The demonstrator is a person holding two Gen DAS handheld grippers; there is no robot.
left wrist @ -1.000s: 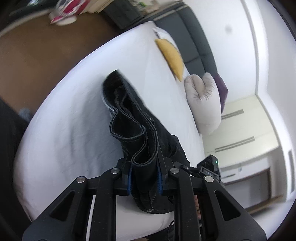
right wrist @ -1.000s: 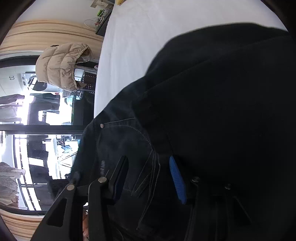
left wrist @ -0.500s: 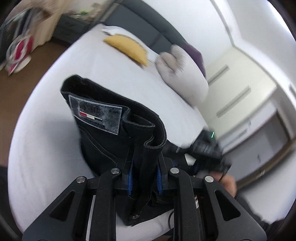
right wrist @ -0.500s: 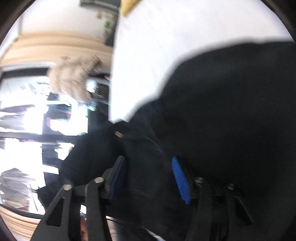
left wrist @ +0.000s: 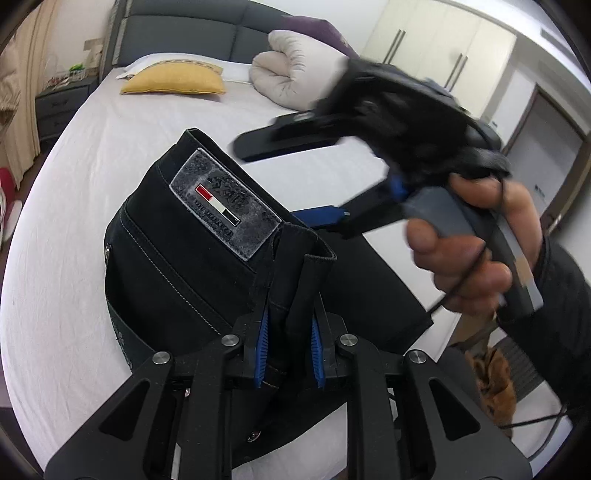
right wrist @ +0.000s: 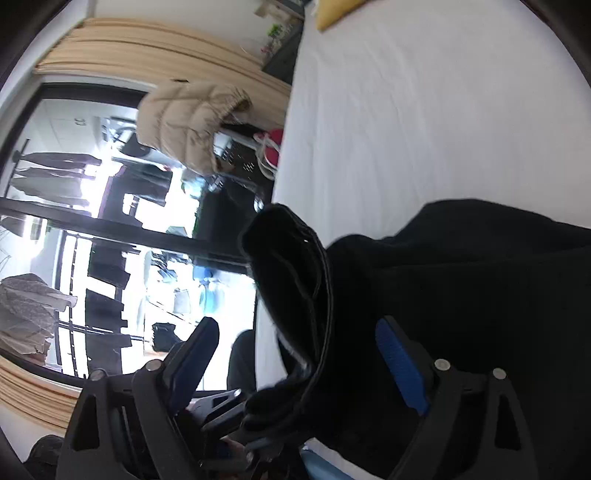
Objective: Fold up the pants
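Observation:
Black pants [left wrist: 177, 266] with a grey waistband patch [left wrist: 225, 206] lie bunched on the white bed [left wrist: 66, 240]. My left gripper [left wrist: 290, 350] is shut on an upright fold of the waistband, lifted off the sheet. A hand [left wrist: 469, 254] holds my right gripper [left wrist: 273, 181] just above and behind the pants. In the right wrist view my right gripper [right wrist: 295, 347] has its jaws opening wide. A dark roll of waistband [right wrist: 295, 291] stands between the blue pads [right wrist: 400, 365] without touching them. The rest of the pants [right wrist: 472, 295] spreads to the right.
A yellow pillow [left wrist: 173, 79], a rolled pale duvet [left wrist: 291, 79] and a grey headboard [left wrist: 184, 33] are at the bed's far end. A nightstand [left wrist: 59, 107] stands left, wardrobes [left wrist: 443, 48] behind. A beige puffer jacket [right wrist: 184, 125] hangs by the window beyond the bed edge.
My left gripper rolled and swung across with the waistband, showing the patch. My right gripper opened off the pants, rose, and came into the left wrist view.

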